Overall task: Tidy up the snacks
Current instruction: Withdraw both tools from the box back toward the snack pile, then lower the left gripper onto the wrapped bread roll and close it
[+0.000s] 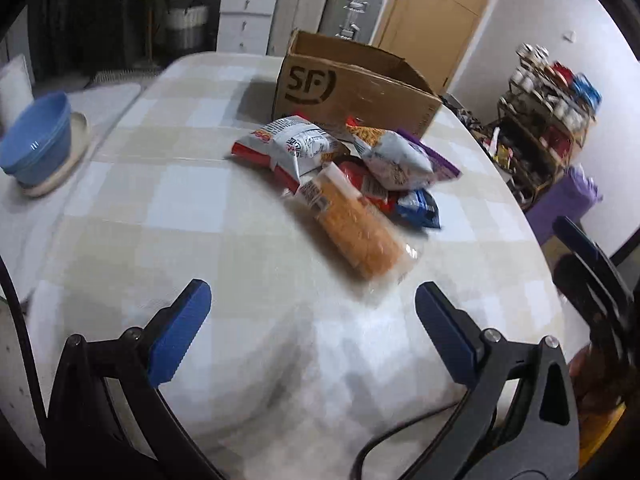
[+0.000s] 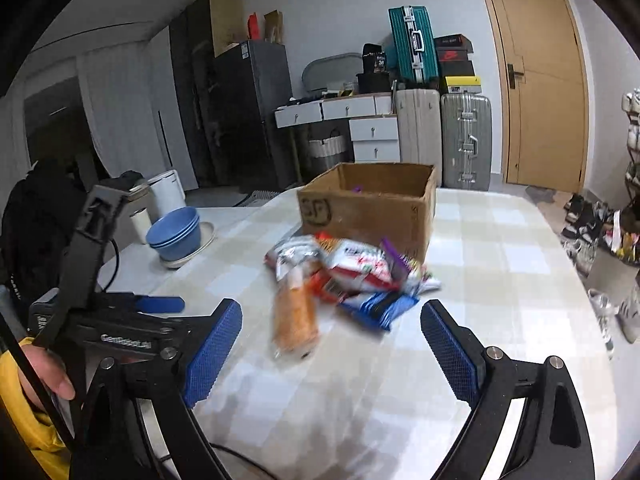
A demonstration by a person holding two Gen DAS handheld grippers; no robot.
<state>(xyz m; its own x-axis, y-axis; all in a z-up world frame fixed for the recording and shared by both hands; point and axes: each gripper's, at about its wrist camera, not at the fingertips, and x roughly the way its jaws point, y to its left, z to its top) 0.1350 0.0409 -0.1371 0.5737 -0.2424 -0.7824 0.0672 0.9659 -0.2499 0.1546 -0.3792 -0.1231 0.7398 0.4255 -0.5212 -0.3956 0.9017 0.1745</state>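
Note:
A pile of snack packets (image 1: pixel 352 156) (image 2: pixel 352 272) lies on the checked tablecloth in front of an open cardboard box (image 1: pixel 352 88) (image 2: pixel 372 204). Nearest me lies a long clear pack of orange crackers (image 1: pixel 356 224) (image 2: pixel 294 316); behind it are white-and-red bags (image 1: pixel 292 146), a purple packet (image 1: pixel 438 158) and a blue packet (image 1: pixel 420 208) (image 2: pixel 380 306). My left gripper (image 1: pixel 312 300) hovers open short of the cracker pack, nothing between its blue pads. My right gripper (image 2: pixel 331 320) is open too, with the cracker pack and blue packet just beyond its tips. The left gripper also shows at the left of the right wrist view.
Stacked blue bowls (image 1: pixel 38 140) (image 2: pixel 176 234) on a plate sit at the table's far left. Suitcases (image 2: pixel 466 140), drawers and a door (image 2: pixel 540 80) stand behind the table. A cluttered shoe rack (image 1: pixel 548 120) is off the right edge. A hand in a yellow sleeve (image 2: pixel 36 392) holds the left gripper.

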